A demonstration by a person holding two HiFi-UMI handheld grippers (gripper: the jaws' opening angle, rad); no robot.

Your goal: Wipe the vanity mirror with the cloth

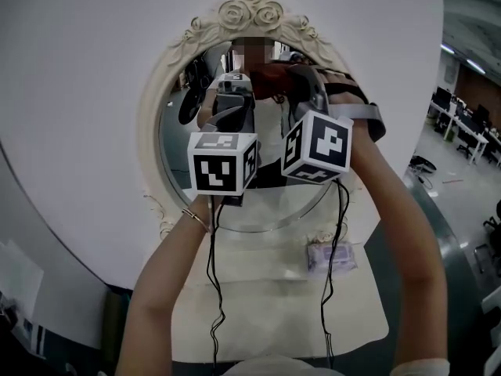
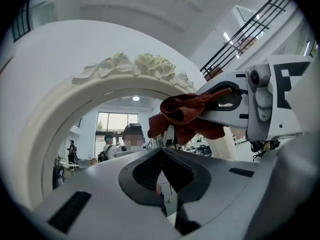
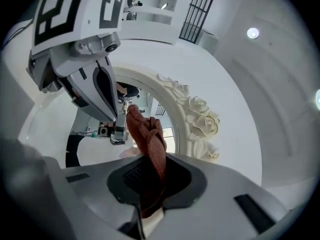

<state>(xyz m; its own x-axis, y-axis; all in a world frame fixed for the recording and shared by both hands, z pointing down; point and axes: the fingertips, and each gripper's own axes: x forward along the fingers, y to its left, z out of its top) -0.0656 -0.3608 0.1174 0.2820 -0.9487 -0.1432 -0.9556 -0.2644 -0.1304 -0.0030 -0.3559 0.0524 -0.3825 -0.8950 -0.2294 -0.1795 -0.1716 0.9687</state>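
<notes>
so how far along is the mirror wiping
Done: the cloth is picked up, clamped in the right gripper and held up to the mirror. In hand: it sits at the upper part of the glass; contact can't be confirmed. The left gripper is shut and empty beside it. Left: wiping across the glass; how much is already clean doesn't show.
</notes>
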